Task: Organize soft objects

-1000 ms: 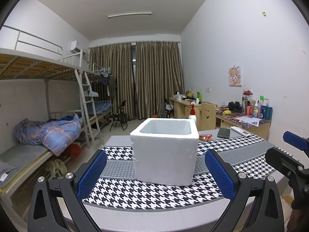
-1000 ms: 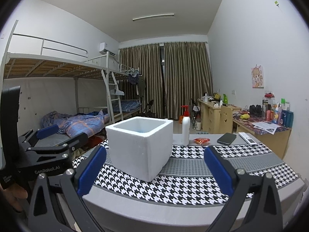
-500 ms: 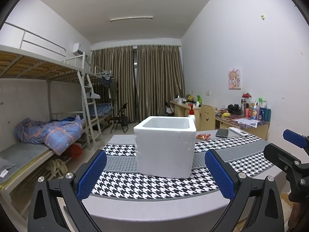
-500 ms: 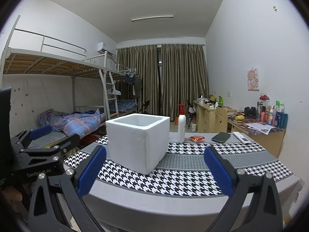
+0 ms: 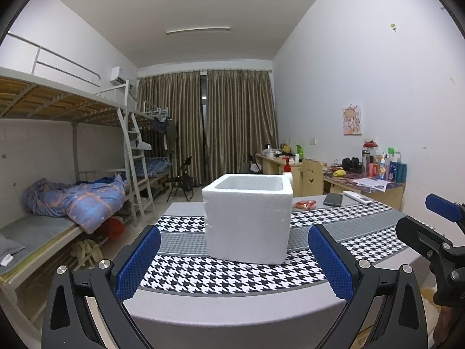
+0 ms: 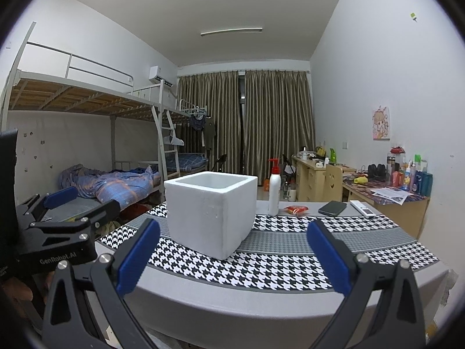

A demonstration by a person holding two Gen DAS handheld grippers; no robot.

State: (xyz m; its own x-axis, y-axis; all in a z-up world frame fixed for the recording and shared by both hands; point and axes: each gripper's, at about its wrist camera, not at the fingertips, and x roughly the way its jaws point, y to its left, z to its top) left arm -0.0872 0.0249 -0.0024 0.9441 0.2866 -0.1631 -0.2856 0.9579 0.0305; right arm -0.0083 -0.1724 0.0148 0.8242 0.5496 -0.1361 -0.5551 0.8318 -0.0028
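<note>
A white foam box [image 5: 248, 218] stands open-topped on a table with a houndstooth cloth [image 5: 226, 273]; it also shows in the right wrist view [image 6: 210, 212]. My left gripper [image 5: 234, 264] is open and empty, held off the near table edge facing the box. My right gripper [image 6: 232, 257] is open and empty, also off the near edge, to the right of the left one. Each gripper shows in the other's view: the right gripper [image 5: 436, 232] and the left gripper [image 6: 58, 221]. No soft object is visible on the table; the box's inside is hidden.
Behind the box stand a white pump bottle [image 6: 274, 189], a red snack packet [image 6: 296, 209], a phone [image 6: 332, 208] and a remote [image 6: 361, 208]. A bunk bed with a blue quilt [image 5: 78, 197] is at the left. Desks [image 6: 383, 192] line the right wall.
Both grippers have dropped lower and drawn back a little from the table; the box's opening now looks shallower. Both stay open and empty.
</note>
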